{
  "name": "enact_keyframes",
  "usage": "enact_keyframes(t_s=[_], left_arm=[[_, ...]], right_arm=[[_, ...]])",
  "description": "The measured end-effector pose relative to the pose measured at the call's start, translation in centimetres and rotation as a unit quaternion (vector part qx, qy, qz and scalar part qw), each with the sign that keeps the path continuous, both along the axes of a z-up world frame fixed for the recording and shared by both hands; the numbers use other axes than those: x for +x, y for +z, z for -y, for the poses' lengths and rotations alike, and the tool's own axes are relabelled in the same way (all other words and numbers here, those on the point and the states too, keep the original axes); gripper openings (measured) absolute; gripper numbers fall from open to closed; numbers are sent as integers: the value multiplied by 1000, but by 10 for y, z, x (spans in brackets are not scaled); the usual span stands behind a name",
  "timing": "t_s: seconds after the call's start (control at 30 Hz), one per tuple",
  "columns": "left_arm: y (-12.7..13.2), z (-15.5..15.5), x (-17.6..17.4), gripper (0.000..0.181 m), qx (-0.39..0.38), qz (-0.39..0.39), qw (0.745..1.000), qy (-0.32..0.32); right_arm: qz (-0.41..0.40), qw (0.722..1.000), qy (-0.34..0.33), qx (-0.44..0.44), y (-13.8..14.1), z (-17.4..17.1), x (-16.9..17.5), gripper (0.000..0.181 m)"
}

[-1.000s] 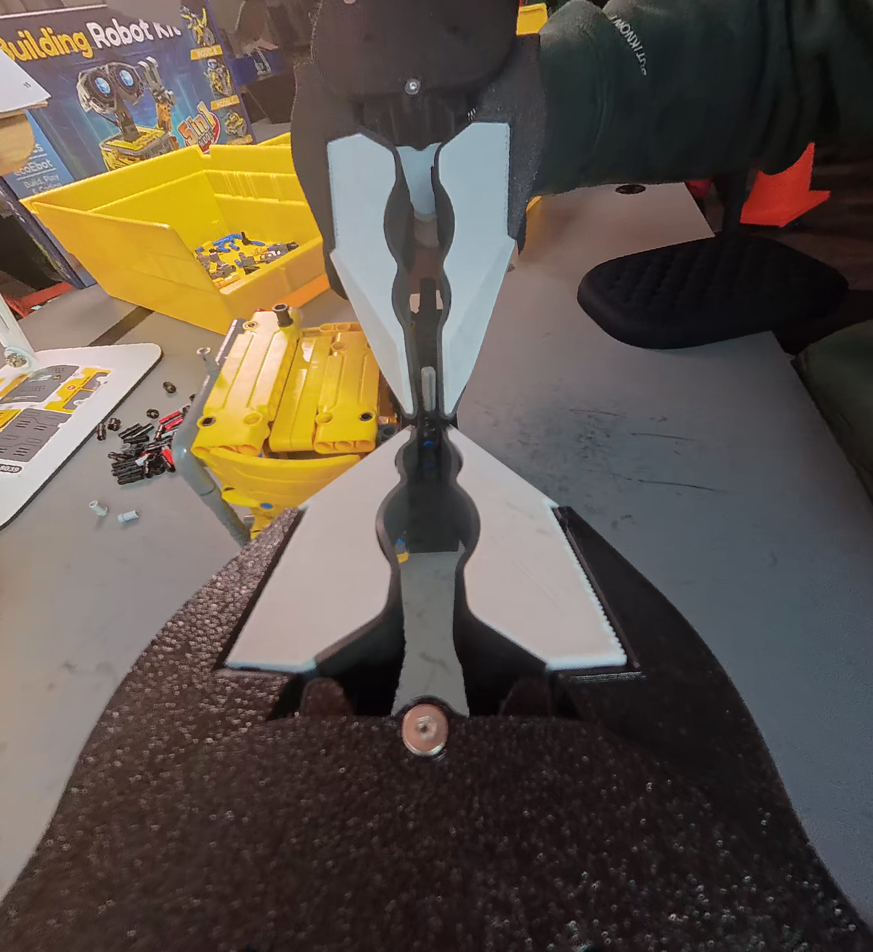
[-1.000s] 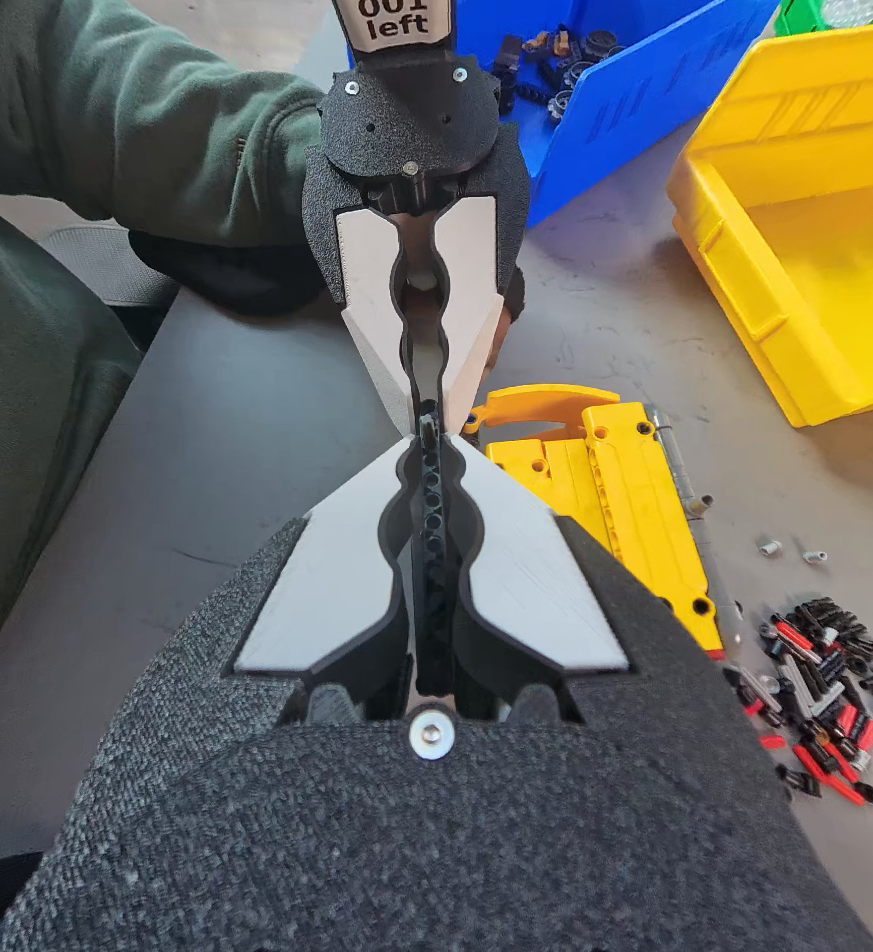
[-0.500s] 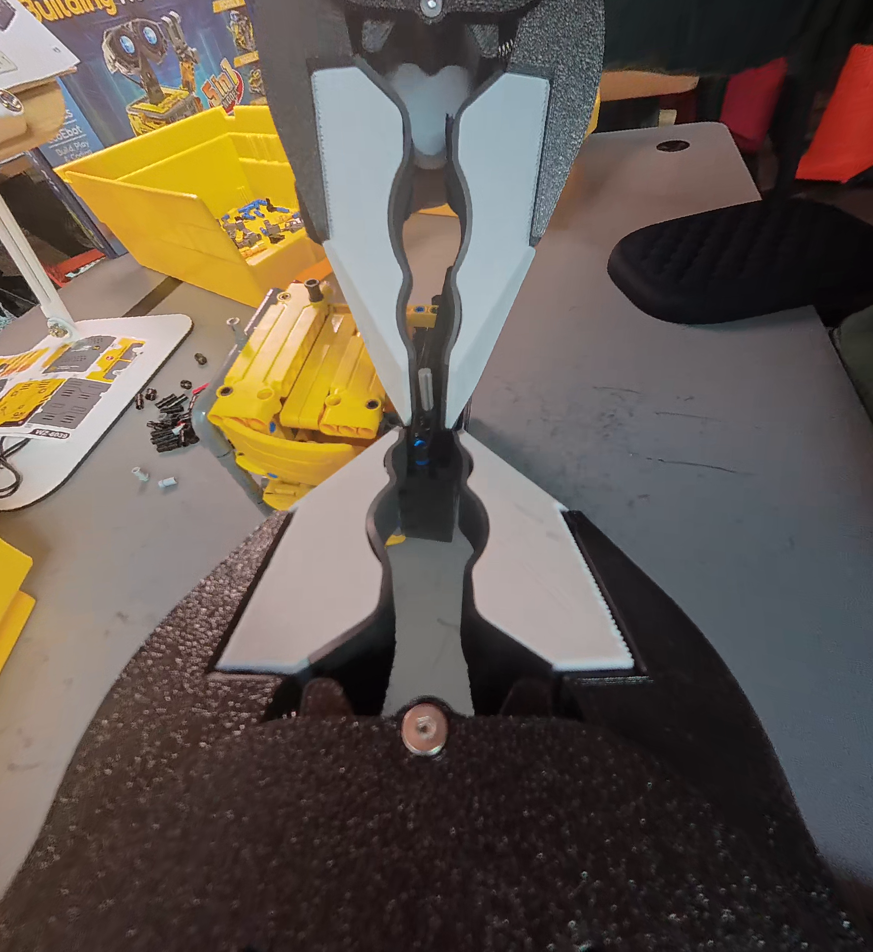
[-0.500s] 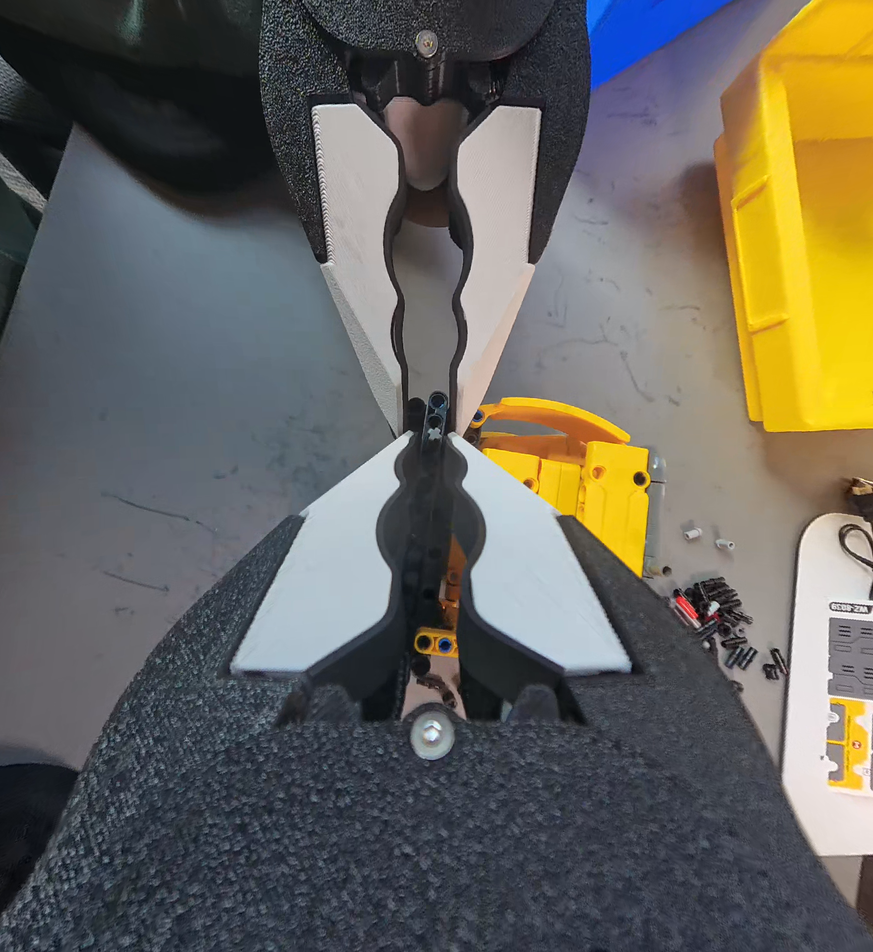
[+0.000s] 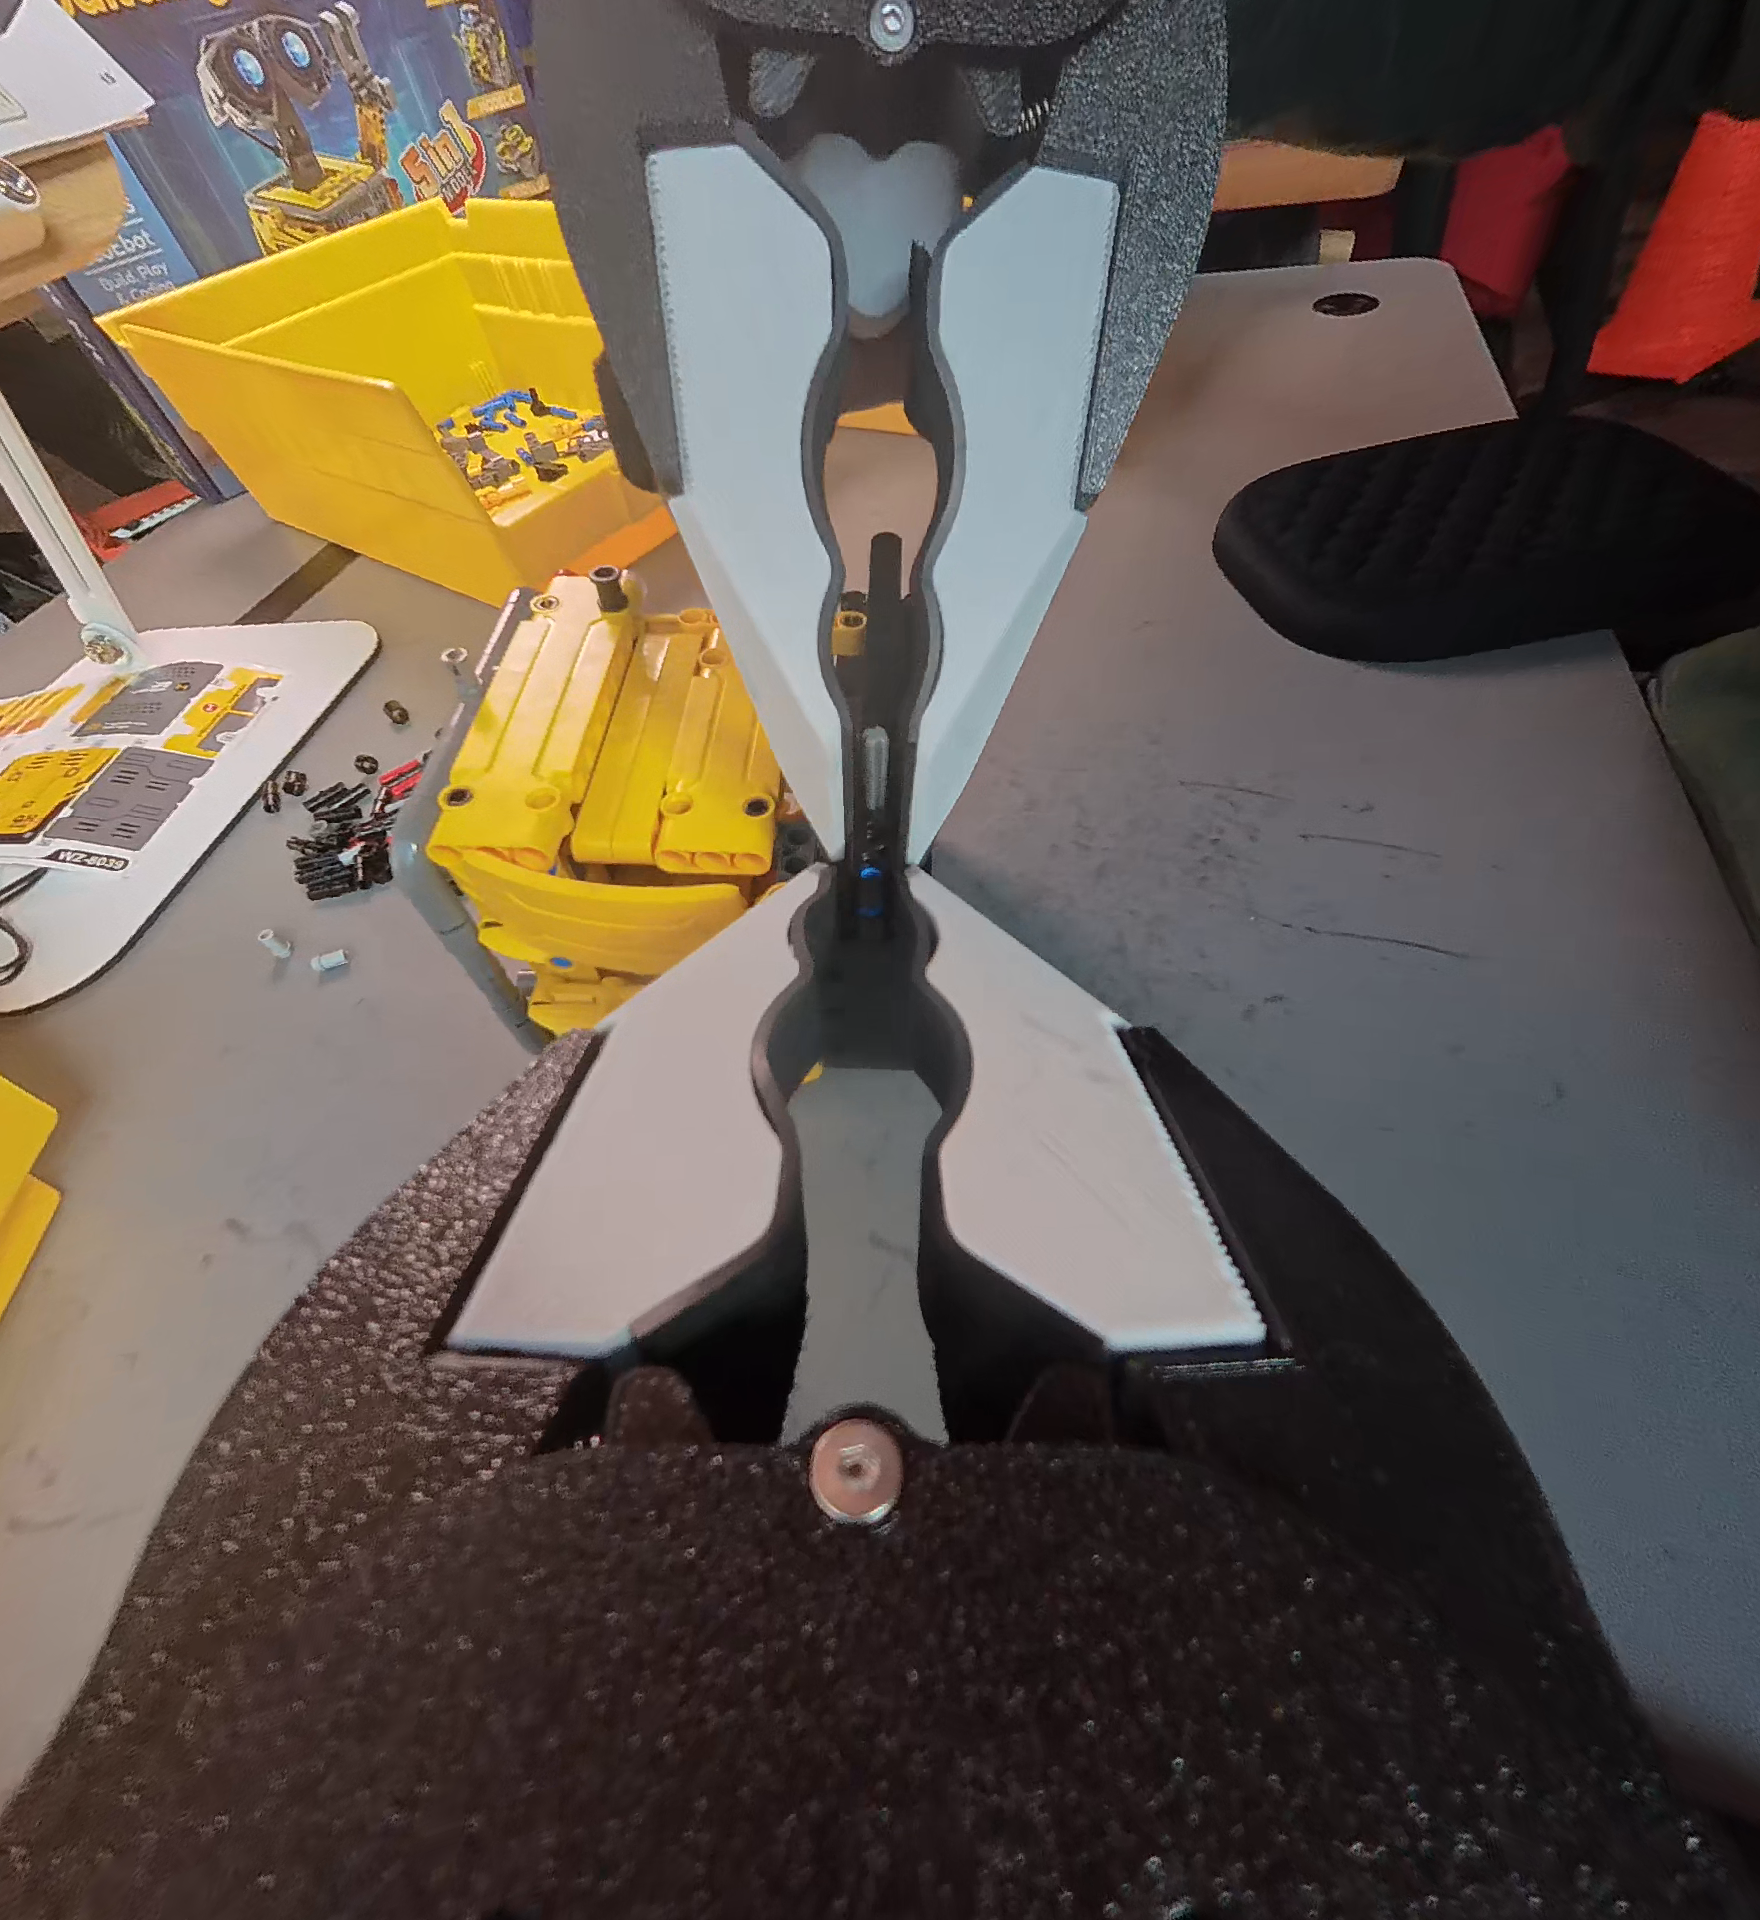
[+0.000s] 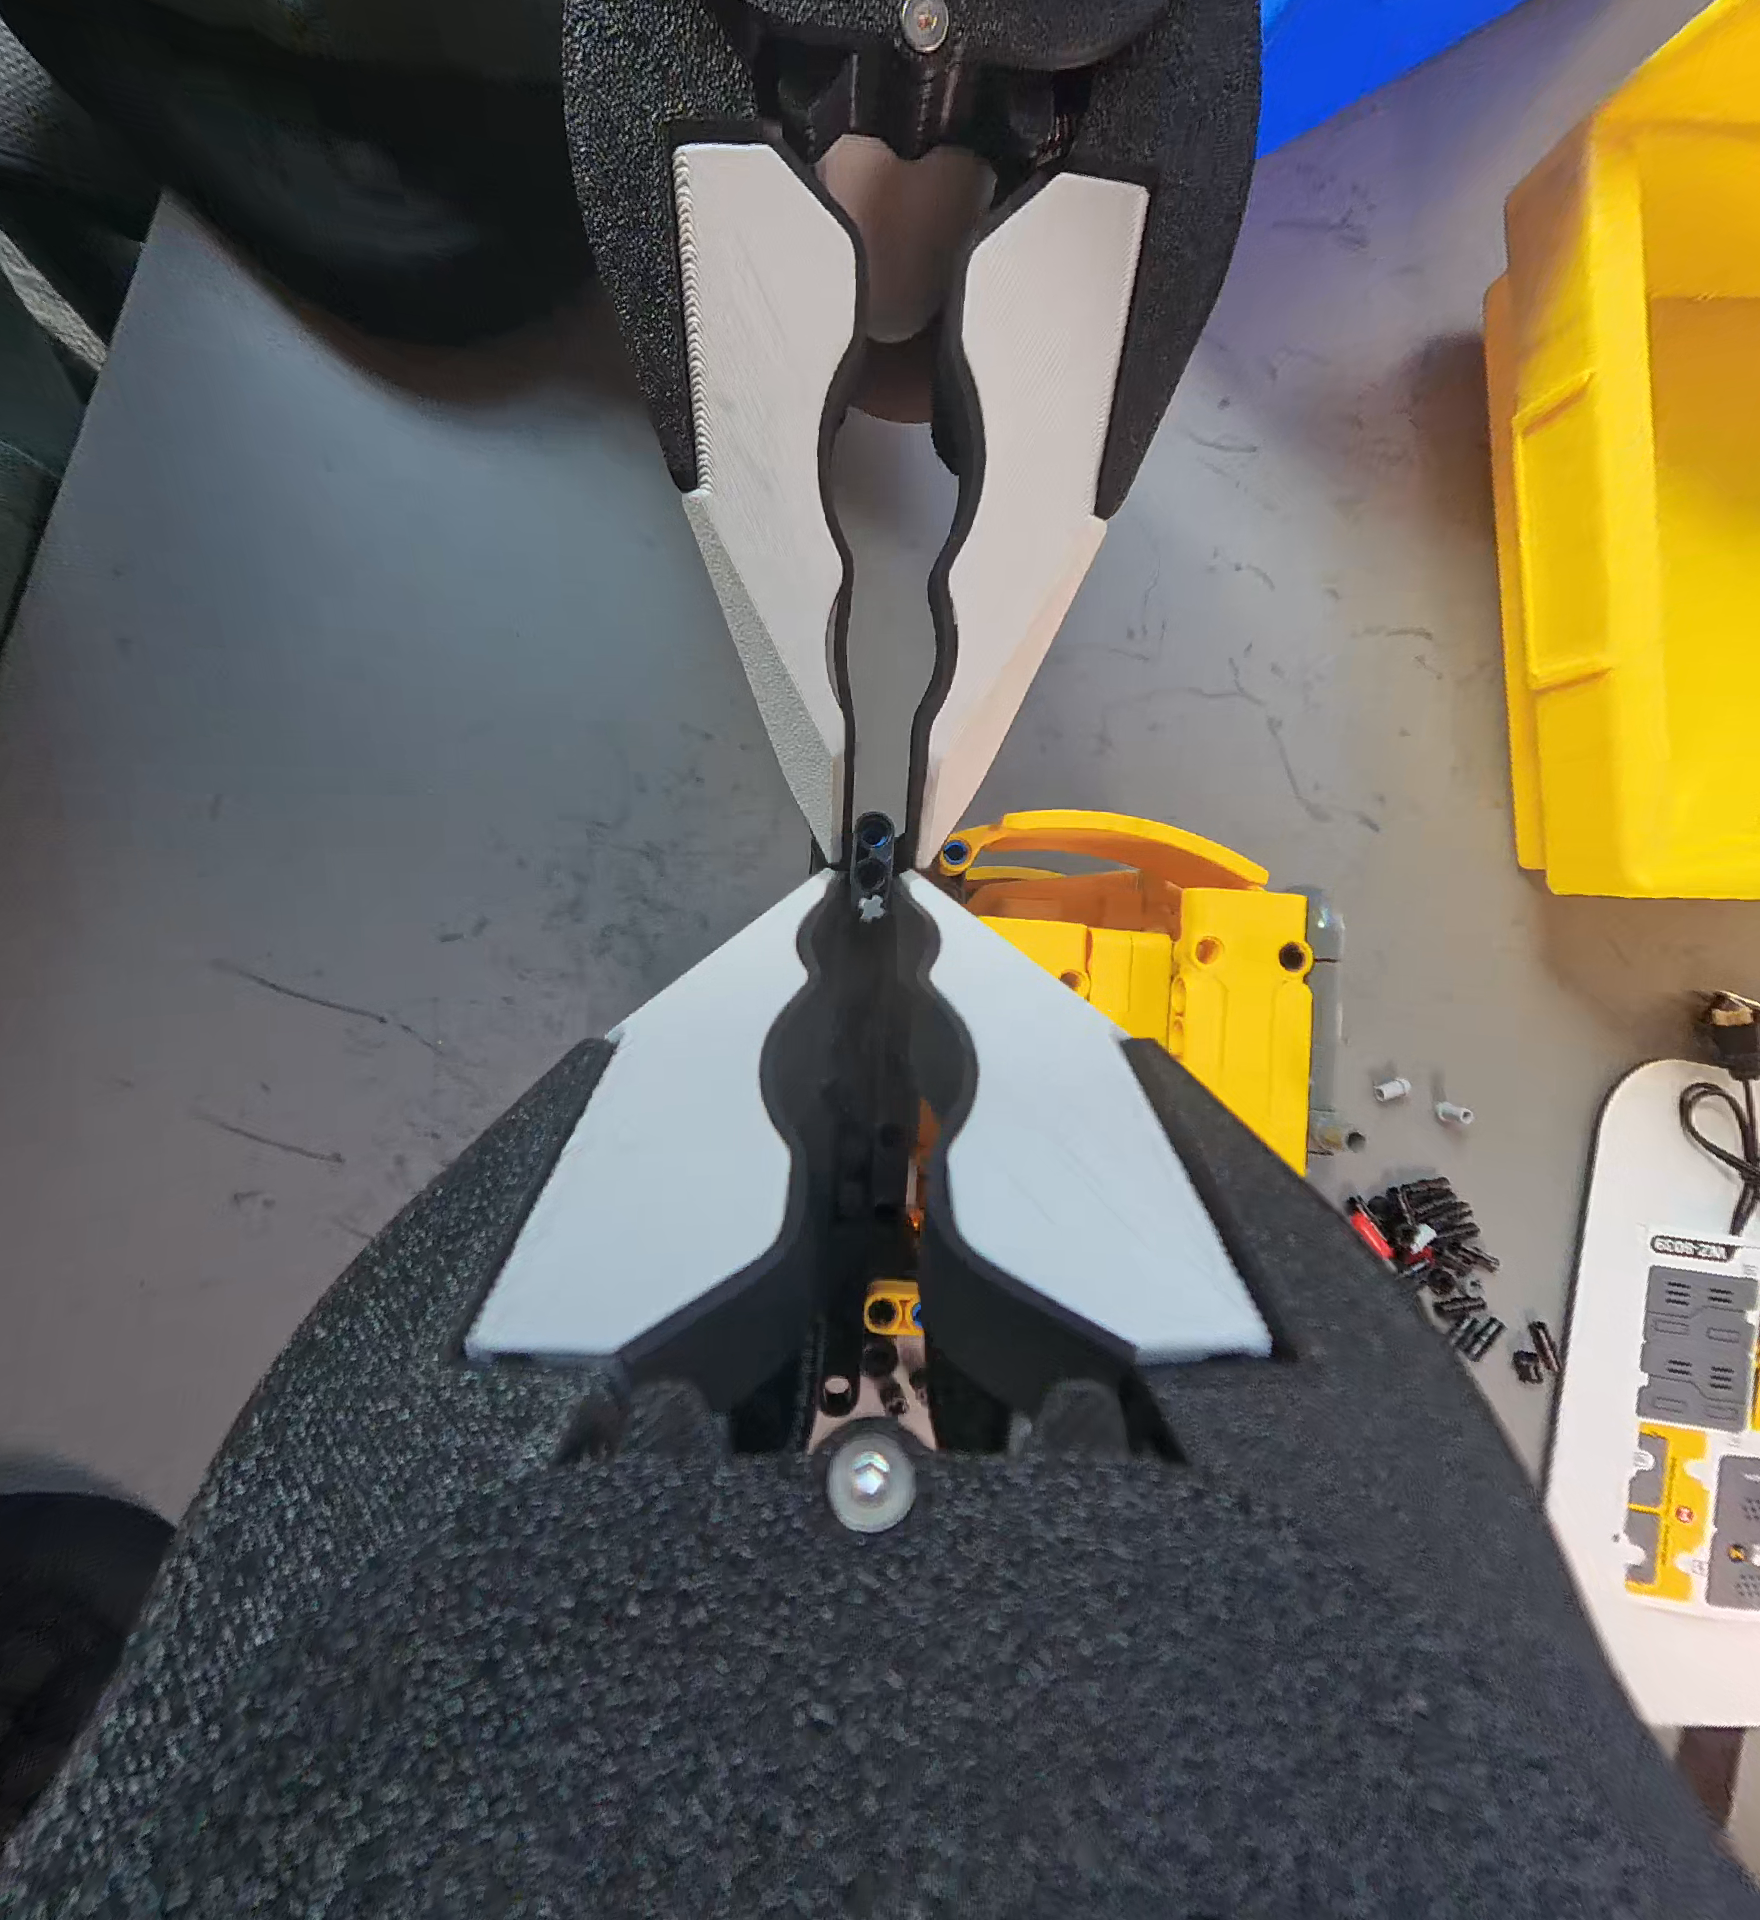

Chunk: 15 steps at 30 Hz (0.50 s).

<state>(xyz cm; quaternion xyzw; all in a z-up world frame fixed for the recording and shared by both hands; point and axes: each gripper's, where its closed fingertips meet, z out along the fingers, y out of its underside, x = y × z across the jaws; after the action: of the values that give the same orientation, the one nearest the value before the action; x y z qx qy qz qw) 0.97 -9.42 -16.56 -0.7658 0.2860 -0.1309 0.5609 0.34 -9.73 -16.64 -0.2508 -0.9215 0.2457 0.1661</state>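
My two grippers meet tip to tip above the grey table (image 5: 1323,935). My right gripper (image 6: 871,883) is shut on a long black beam with holes (image 6: 873,844), which runs back between its fingers. My left gripper (image 5: 871,883) is shut on the end of the same black piece, where a blue pin (image 5: 865,871) shows. In the left wrist view the right gripper (image 5: 878,831) points down at me with the beam (image 5: 884,613) in its jaws. In the right wrist view the left gripper (image 6: 876,821) faces me. A yellow brick assembly (image 5: 627,790) (image 6: 1208,997) lies just beside the tips.
A yellow bin (image 5: 336,416) (image 6: 1686,468) stands beyond the assembly. A pile of black and red pins (image 5: 336,821) (image 6: 1427,1236) lies by a white board with an instruction sheet (image 5: 76,769) (image 6: 1738,1403). A black seat pad (image 5: 1499,530) sits off the table's far edge.
Both grippers stay tip to tip on the black beam. Each has come closer to the other's camera and tilted, so the opposite gripper looms larger and the sleeve has left view.
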Motion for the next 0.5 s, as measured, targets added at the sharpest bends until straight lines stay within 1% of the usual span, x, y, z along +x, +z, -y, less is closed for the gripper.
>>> enact_keyframes(t_s=[0.07, 0.17, 0.23, 0.5], left_arm=[[-1, 2, 1, 16, -5, 2, 1000, -6], [-1, 1, 1, 15, 2, -5, 1000, 3], [-1, 1, 0, 9, -2, 6, 1000, 1], [1, 4, 3, 8, 4, 25, 1000, -17]], right_arm=[[12, 1000, -10, -22, 0, 1, 0, 7], [-4, 999, -13, -34, 1, 0, -2, 5], [-15, 998, -16, -51, 2, 1, -2, 5], [-40, 992, -13, -121, 7, 4, 2, 3]])
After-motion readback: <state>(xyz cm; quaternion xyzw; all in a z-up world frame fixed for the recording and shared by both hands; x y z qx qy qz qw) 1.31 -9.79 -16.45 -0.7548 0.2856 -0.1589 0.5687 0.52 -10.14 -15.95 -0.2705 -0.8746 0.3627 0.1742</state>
